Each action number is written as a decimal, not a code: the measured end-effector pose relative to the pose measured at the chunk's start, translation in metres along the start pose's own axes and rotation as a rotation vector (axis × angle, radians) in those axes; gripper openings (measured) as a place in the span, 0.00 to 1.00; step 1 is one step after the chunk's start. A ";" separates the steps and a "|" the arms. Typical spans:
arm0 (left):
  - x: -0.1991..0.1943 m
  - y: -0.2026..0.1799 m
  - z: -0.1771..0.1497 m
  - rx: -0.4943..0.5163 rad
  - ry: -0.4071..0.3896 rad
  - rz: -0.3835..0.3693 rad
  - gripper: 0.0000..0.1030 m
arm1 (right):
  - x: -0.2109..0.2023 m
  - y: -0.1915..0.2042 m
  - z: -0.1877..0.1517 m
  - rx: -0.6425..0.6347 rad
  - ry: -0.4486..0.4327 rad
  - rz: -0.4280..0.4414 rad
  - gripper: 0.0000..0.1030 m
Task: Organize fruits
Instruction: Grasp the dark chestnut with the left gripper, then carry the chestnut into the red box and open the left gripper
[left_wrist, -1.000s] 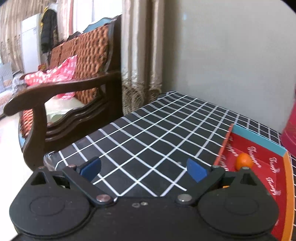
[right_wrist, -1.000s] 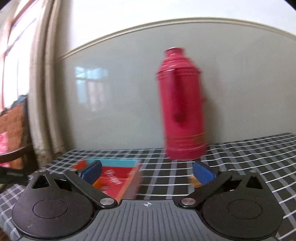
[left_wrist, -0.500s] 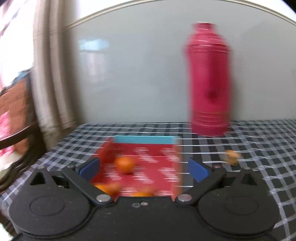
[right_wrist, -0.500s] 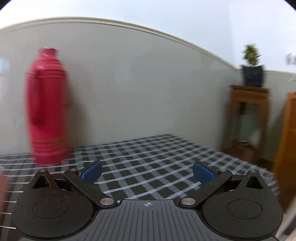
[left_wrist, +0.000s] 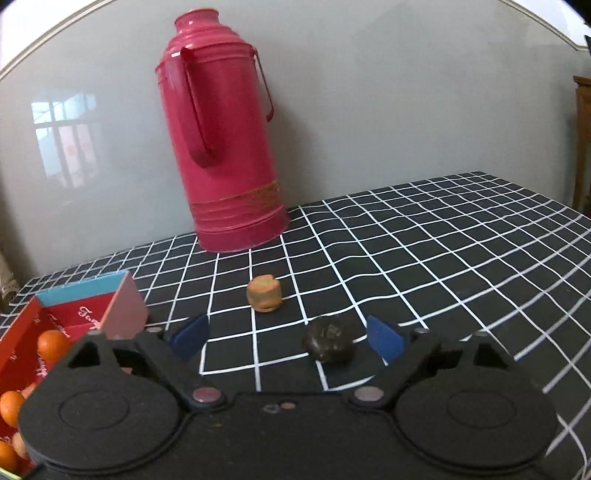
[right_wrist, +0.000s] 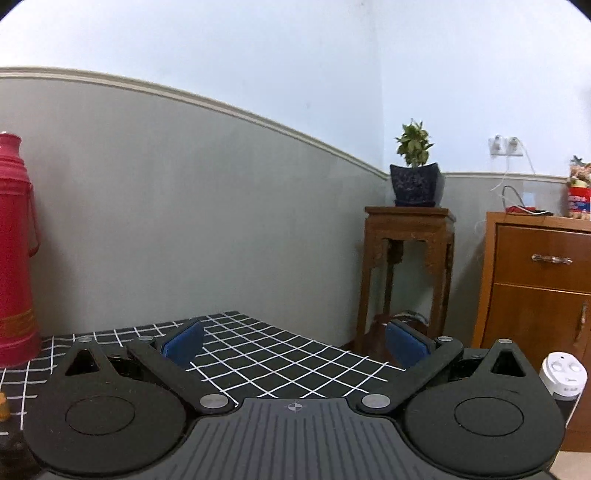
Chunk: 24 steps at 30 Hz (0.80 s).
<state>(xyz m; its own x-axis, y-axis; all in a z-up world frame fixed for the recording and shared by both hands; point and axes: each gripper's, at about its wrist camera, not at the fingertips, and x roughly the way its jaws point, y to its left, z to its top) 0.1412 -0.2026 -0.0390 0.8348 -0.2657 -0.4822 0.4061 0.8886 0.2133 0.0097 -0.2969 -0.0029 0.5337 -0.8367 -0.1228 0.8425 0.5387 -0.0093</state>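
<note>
In the left wrist view my left gripper (left_wrist: 286, 338) is open and empty above the checked tablecloth (left_wrist: 424, 251). A dark, wrinkled fruit (left_wrist: 328, 340) lies between its fingers, nearer the right pad. A dull orange-green fruit (left_wrist: 264, 293) lies just beyond it. At the left edge a red box (left_wrist: 22, 332) with a blue end flap holds several small oranges (left_wrist: 51, 343). My right gripper (right_wrist: 293, 341) is open and empty, pointing over the table's far right corner. A sliver of orange fruit (right_wrist: 3, 406) shows at its left edge.
A tall red thermos (left_wrist: 225, 140) stands at the back of the table against the grey wall; it also shows in the right wrist view (right_wrist: 16, 254). Beyond the table are a wooden stand with a potted plant (right_wrist: 415, 177), a wooden cabinet (right_wrist: 539, 288) and a white appliance (right_wrist: 563, 376).
Both grippers have swung to the right. The left view went from the sofa and box to the thermos and two loose fruits. The right view went from the thermos to the room corner.
</note>
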 end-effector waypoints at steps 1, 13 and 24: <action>0.005 0.000 0.000 -0.011 0.011 0.002 0.75 | 0.002 -0.003 0.000 0.001 0.005 0.007 1.00; 0.026 -0.013 -0.002 -0.037 0.118 -0.062 0.26 | 0.013 -0.018 0.003 0.034 0.035 0.068 1.00; -0.003 0.016 0.006 -0.055 -0.009 0.079 0.26 | 0.007 -0.006 0.003 0.033 0.041 0.109 1.00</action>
<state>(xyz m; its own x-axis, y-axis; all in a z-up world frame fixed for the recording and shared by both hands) 0.1470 -0.1900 -0.0287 0.8667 -0.1971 -0.4583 0.3182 0.9260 0.2034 0.0085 -0.3068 -0.0008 0.6194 -0.7683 -0.1614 0.7819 0.6222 0.0393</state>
